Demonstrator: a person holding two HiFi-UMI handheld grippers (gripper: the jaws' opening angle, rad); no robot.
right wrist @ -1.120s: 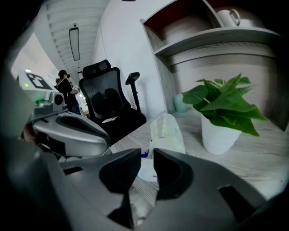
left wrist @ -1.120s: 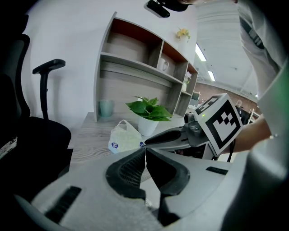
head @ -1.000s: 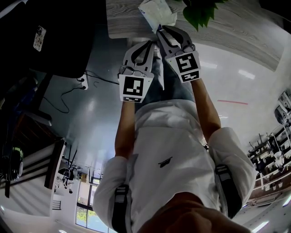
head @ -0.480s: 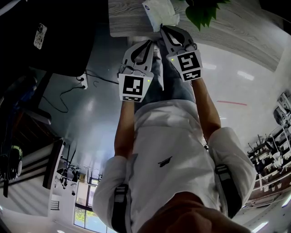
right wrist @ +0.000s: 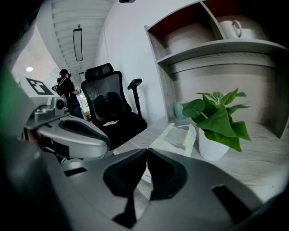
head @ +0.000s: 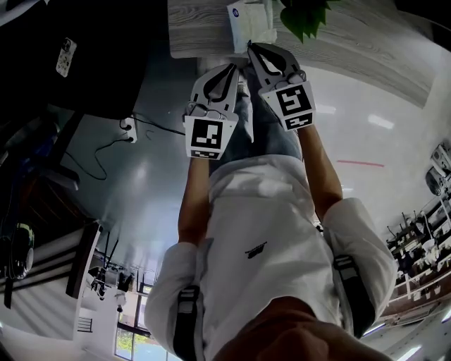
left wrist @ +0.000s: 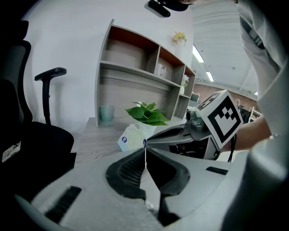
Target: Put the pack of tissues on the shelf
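Two grey plastic grippers: left gripper [head: 235, 65] and right gripper [head: 248, 46]. One soft white pack of tissues [head: 250, 20], at 12 o'clock in the head view. One green leafy plant [right wrist: 216, 122] in a white pot. One pale green cup [left wrist: 106, 113]. One white mug [right wrist: 230, 28]. One black chair [right wrist: 110, 108].

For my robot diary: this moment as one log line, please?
left tool: shut, empty | right tool: shut, empty | tissue pack: on desk beside plant | shelf: no pack yet
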